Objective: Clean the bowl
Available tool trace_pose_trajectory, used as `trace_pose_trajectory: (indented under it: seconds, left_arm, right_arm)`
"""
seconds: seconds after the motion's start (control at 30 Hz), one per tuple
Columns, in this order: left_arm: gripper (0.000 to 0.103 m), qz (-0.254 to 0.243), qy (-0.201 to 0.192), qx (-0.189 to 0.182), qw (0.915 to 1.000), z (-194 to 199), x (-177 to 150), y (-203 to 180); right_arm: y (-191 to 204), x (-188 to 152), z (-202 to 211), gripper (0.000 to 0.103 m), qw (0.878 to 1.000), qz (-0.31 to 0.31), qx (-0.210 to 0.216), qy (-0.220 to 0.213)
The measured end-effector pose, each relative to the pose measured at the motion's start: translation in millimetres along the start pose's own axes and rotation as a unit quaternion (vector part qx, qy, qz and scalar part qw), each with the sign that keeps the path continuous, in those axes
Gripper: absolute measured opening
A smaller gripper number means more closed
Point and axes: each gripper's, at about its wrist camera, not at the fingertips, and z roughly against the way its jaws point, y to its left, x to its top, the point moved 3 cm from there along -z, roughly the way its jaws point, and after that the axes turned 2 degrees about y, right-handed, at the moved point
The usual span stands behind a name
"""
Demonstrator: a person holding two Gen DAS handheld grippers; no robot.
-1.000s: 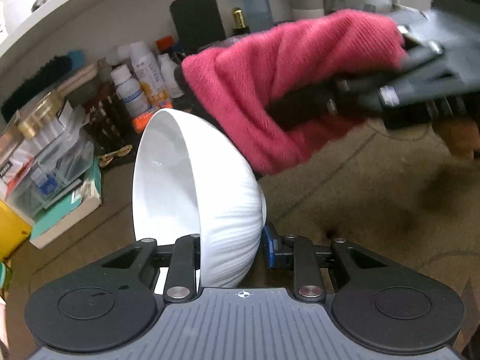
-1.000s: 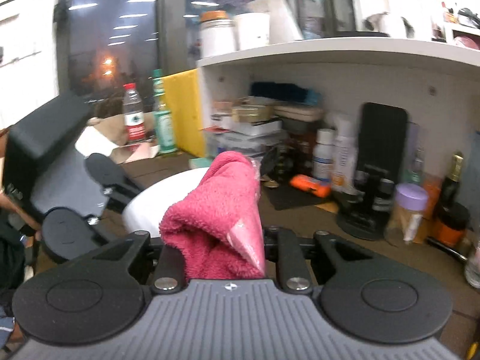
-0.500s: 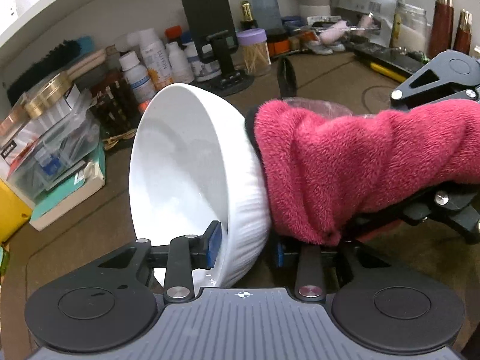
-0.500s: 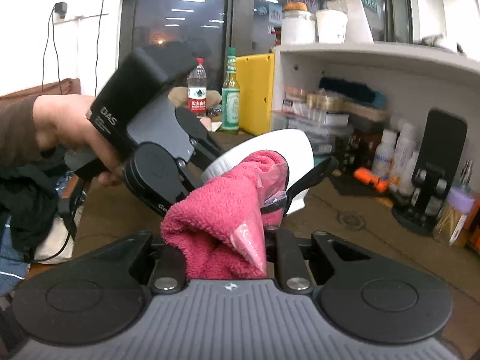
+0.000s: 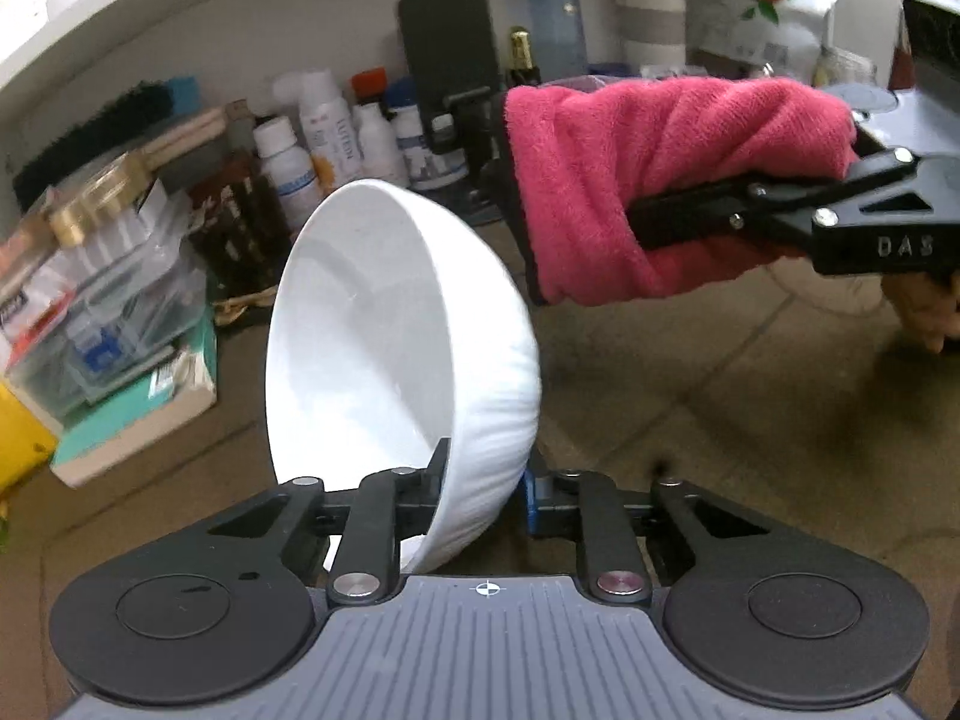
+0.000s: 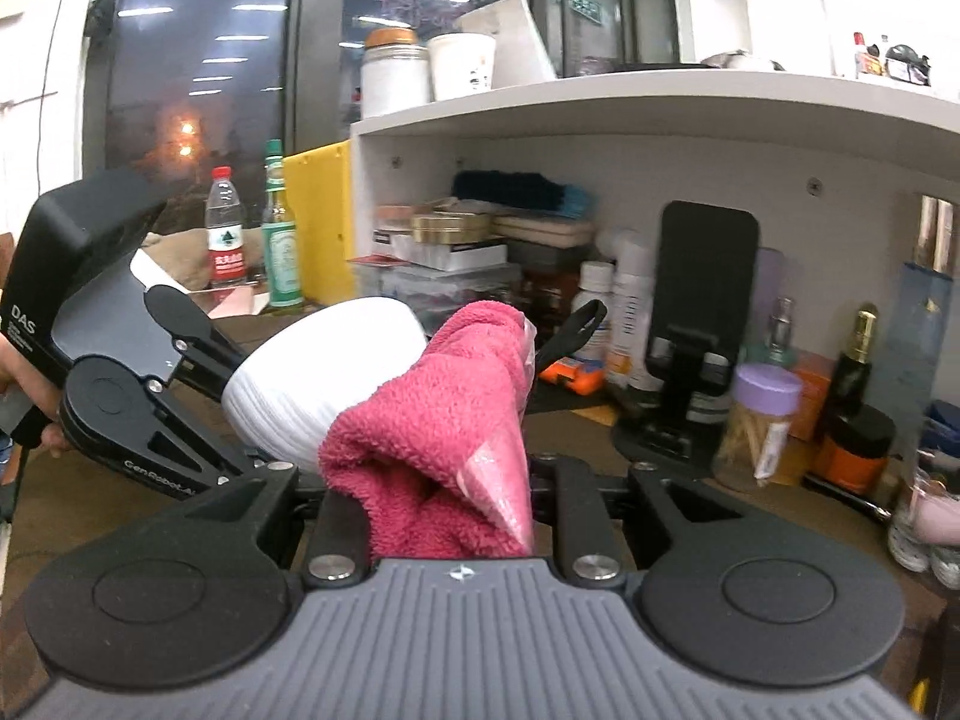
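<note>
Two tongs are at work above the bench [image 5: 750, 396]: the left tongs [image 5: 480, 483] are closing on the tilted white bowl's [image 5: 384, 324] rim, while the right tongs [image 6: 447, 480] stay clamped on a pink cloth [image 6: 432, 438] just beside the bowl.

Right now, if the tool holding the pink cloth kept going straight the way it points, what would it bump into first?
Probably the black phone stand or the white plastic bottles under the white shelf. The right tool, shut on the pink fluffy cloth, aims past the white ceramic bowl; depth is unclear.
</note>
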Motion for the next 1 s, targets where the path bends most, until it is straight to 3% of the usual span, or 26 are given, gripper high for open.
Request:
trace_pose_trajectory:
  seconds: [0.1,0.23,0.43,0.53,0.63,0.77,0.87,0.93,0.97,1.0]
  left_arm:
    - [0.017,0.002,-0.004,-0.033,0.9994,8,-2,-9]
    - [0.017,-0.001,-0.002,-0.034,0.9994,15,-11,-19]
    - [0.019,-0.017,0.012,-0.037,0.9991,24,-23,-28]
    - [0.019,-0.016,0.009,-0.030,0.9994,26,-19,-26]
    - [0.021,-0.019,-0.002,-0.013,0.9997,28,-10,-21]
    - [0.037,-0.033,-0.011,0.022,0.9992,24,-1,-17]
    - [0.048,-0.040,-0.015,0.041,0.9982,15,2,-12]
    - [0.042,-0.025,-0.019,0.021,0.9993,11,2,-7]
    - [0.026,-0.018,-0.016,0.008,0.9997,10,2,-5]
    - [0.019,-0.017,-0.007,-0.011,0.9998,8,0,-8]
  right_arm:
    - [4,1,5,0.023,1.000,0.015,0.012,-0.003]
    - [25,4,10,0.023,0.998,0.057,0.031,0.002]
    - [90,-17,55,0.023,0.977,0.144,0.154,0.021]
    - [85,-13,51,0.023,0.982,0.146,0.121,0.023]
    - [62,1,33,0.023,0.991,0.120,0.054,0.018]
    - [24,15,6,0.023,0.998,0.057,0.000,0.011]
    - [5,8,-6,0.023,1.000,0.018,-0.014,0.017]
    - [-2,2,-8,0.023,0.999,0.014,-0.022,0.021]
    - [-4,1,-7,0.023,0.999,0.016,-0.024,0.020]
    - [-5,0,-5,0.023,0.999,0.019,-0.026,0.018]
